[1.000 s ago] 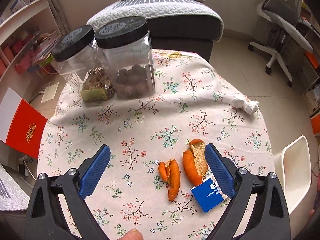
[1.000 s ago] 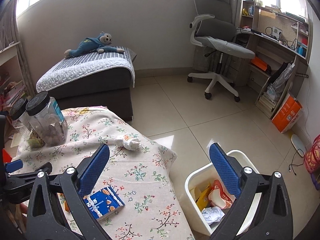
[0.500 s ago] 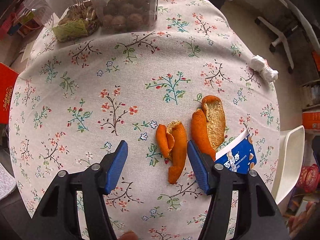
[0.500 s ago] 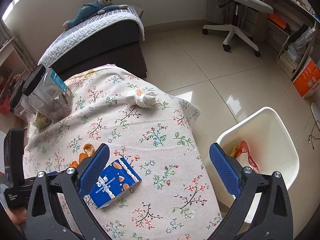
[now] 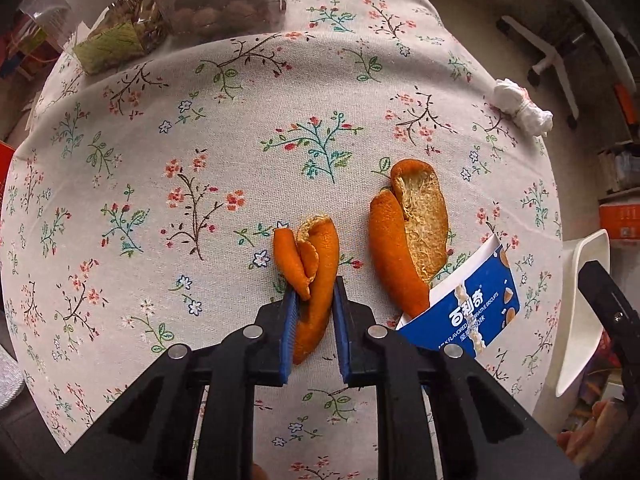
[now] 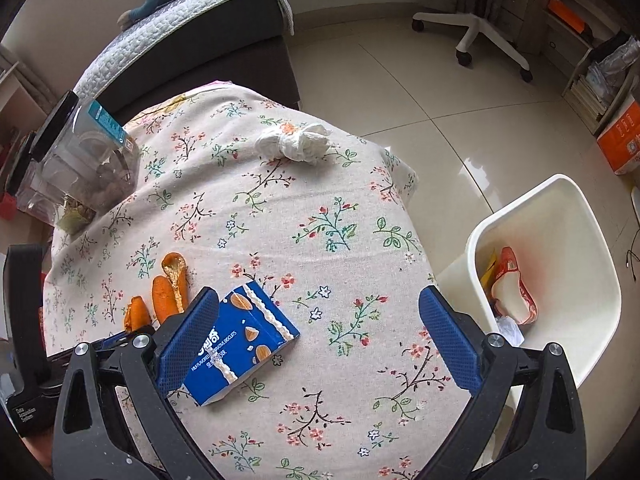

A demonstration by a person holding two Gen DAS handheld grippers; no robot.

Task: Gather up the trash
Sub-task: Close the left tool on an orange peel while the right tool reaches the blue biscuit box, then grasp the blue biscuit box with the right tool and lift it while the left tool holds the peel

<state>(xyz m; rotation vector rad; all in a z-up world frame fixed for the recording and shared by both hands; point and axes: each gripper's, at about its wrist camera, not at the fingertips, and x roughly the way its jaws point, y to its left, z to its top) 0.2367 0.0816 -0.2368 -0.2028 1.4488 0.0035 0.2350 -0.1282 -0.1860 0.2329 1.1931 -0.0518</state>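
I am clamping the left gripper (image 5: 313, 300) on the small orange peel (image 5: 310, 268) — its long axis running 12 to 6 between the pads — while my right gripper (image 6: 320, 336), gaping wide, is straddling the blue biscuit box (image 6: 236, 340), bin (image 6: 560, 200) at 3 o'clock.

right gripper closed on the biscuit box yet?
No, the right gripper stands wide open over the blue biscuit box, with only its left pad near the box.
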